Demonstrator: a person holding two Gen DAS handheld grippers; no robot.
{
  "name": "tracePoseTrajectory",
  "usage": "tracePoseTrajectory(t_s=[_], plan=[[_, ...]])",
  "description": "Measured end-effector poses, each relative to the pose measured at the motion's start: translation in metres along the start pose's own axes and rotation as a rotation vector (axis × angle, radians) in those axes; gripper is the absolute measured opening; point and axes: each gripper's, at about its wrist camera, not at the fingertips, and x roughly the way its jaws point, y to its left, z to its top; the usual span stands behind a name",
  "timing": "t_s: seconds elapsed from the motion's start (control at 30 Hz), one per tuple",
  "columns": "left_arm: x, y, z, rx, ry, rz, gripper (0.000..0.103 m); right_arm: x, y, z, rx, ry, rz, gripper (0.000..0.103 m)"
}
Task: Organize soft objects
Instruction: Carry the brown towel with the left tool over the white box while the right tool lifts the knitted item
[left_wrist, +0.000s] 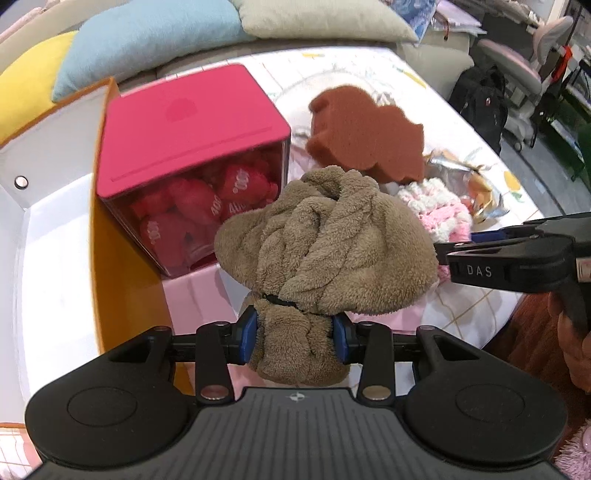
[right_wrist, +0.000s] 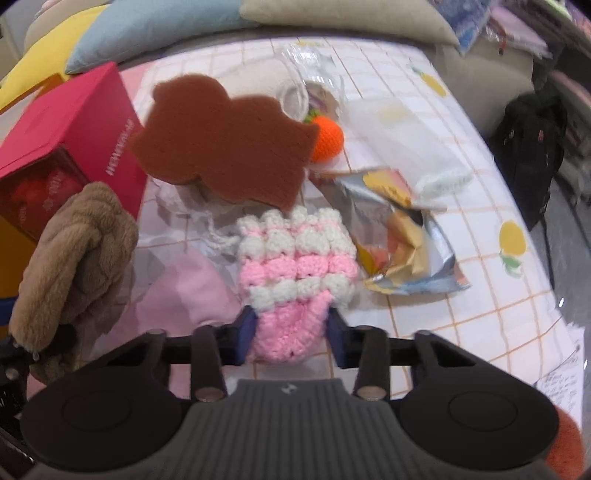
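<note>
My left gripper (left_wrist: 295, 332) is shut on the narrow tied end of a tan fuzzy cloth bundle (left_wrist: 325, 240), which bulges above the blue pads. The same bundle shows at the left of the right wrist view (right_wrist: 77, 251). My right gripper (right_wrist: 291, 332) is shut on the pink lower end of a pink-and-white crochet piece (right_wrist: 295, 258) lying on the checked tablecloth (right_wrist: 480, 295). A brown foam sponge (right_wrist: 221, 147) lies beyond it, also seen past the bundle (left_wrist: 365, 129).
A pink box (left_wrist: 184, 122) with red plush items behind a clear front stands in an orange-rimmed white tray (left_wrist: 55, 240) at left. An orange crochet ball (right_wrist: 327, 138), a torn foil wrapper (right_wrist: 402, 236) and clear plastic lie on the table. Pillows (left_wrist: 147, 37) line the back.
</note>
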Motion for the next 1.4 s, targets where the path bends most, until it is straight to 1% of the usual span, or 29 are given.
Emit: tracePoseTrajectory(t_s=[0.03,0.1,0.23,0.4,0.53,0.7,0.8,0.87,1.0,1.03,1.07,1.1,1.23,1.33,1.4], plan=[[-0.003,0.001,0.000,-0.003,-0.010,-0.001,0.046,-0.005,0.003,0.000,-0.013,-0.018,0.000,0.020],[-0.008,0.002,-0.001,-0.013,-0.028,-0.005,0.046,-0.013,0.008,-0.001,-0.041,-0.040,-0.008,0.018],[-0.021,0.007,-0.003,-0.035,-0.065,-0.018,0.046,-0.028,0.012,-0.002,-0.054,-0.087,-0.032,0.016],[-0.041,0.016,-0.002,-0.076,-0.119,-0.054,0.046,-0.063,0.010,0.002,-0.049,-0.150,-0.041,0.015],[-0.060,0.024,0.002,-0.112,-0.177,-0.094,0.046,-0.087,0.008,0.006,0.009,-0.174,0.027,0.015],[-0.089,0.033,0.005,-0.128,-0.252,-0.114,0.046,-0.121,0.023,0.010,0.023,-0.256,0.069,0.015],[-0.105,0.040,0.004,-0.143,-0.300,-0.110,0.046,-0.136,0.036,0.012,0.012,-0.300,0.065,0.015],[-0.115,0.049,0.004,-0.167,-0.329,-0.106,0.046,-0.141,0.045,0.016,-0.006,-0.305,0.073,0.015],[-0.131,0.072,0.002,-0.226,-0.373,-0.071,0.046,-0.152,0.064,0.022,-0.014,-0.318,0.171,0.015],[-0.134,0.078,0.002,-0.242,-0.378,-0.057,0.046,-0.156,0.072,0.024,-0.030,-0.331,0.185,0.015],[-0.135,0.085,0.000,-0.255,-0.379,-0.041,0.046,-0.159,0.080,0.026,-0.047,-0.344,0.199,0.013],[-0.136,0.093,0.000,-0.270,-0.377,-0.019,0.046,-0.162,0.089,0.028,-0.066,-0.357,0.212,0.000],[-0.133,0.118,-0.004,-0.337,-0.345,0.037,0.046,-0.168,0.124,0.039,-0.132,-0.377,0.278,0.000],[-0.127,0.136,-0.009,-0.381,-0.317,0.057,0.046,-0.157,0.155,0.044,-0.209,-0.379,0.260,0.000],[-0.125,0.141,-0.015,-0.399,-0.305,0.060,0.046,-0.145,0.168,0.045,-0.241,-0.344,0.261,0.000]])
